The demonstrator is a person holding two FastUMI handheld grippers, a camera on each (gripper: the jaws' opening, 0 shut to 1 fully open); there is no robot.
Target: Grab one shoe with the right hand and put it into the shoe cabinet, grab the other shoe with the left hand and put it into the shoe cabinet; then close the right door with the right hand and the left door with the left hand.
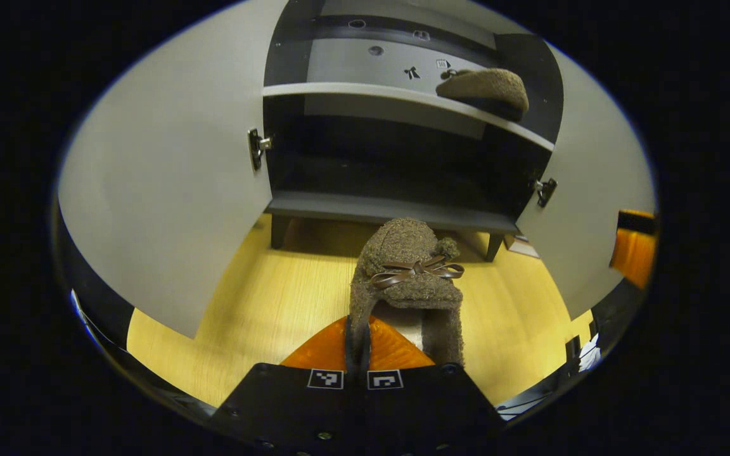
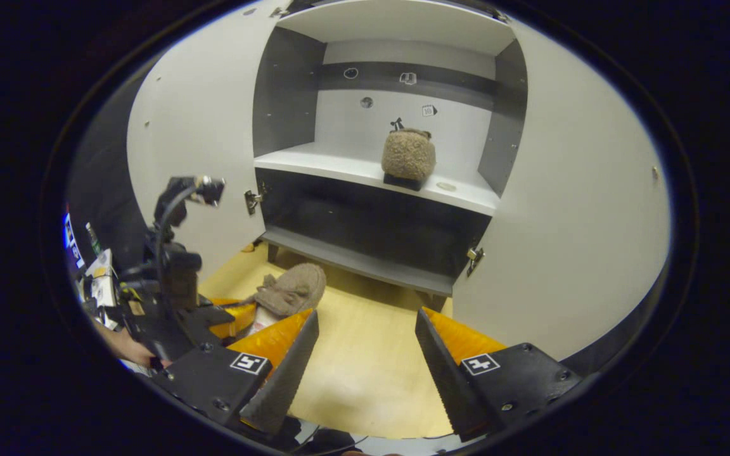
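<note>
A brown fuzzy shoe [image 1: 409, 266] with a small bow sticks out forward from my left gripper [image 1: 358, 347], which is shut on the edge of its opening. It is low over the wooden floor, in front of the shoe cabinet's bottom shelf [image 1: 390, 209]. The right gripper view has the same shoe [image 2: 292, 290] at lower left, held by the left gripper [image 2: 238, 316]. The other shoe [image 1: 485, 88] [image 2: 408, 155] rests on the right part of the cabinet's middle shelf [image 2: 339, 166]. My right gripper [image 2: 365, 361] is open and holds nothing, back from the cabinet.
Both cabinet doors stand wide open: the left door [image 1: 168, 190] [image 2: 194, 139] and the right door [image 1: 593, 183] [image 2: 568, 209]. Light wooden floor [image 2: 365, 354] lies between them. A hand [image 2: 125, 347] holds the left gripper, with clutter behind it at the far left.
</note>
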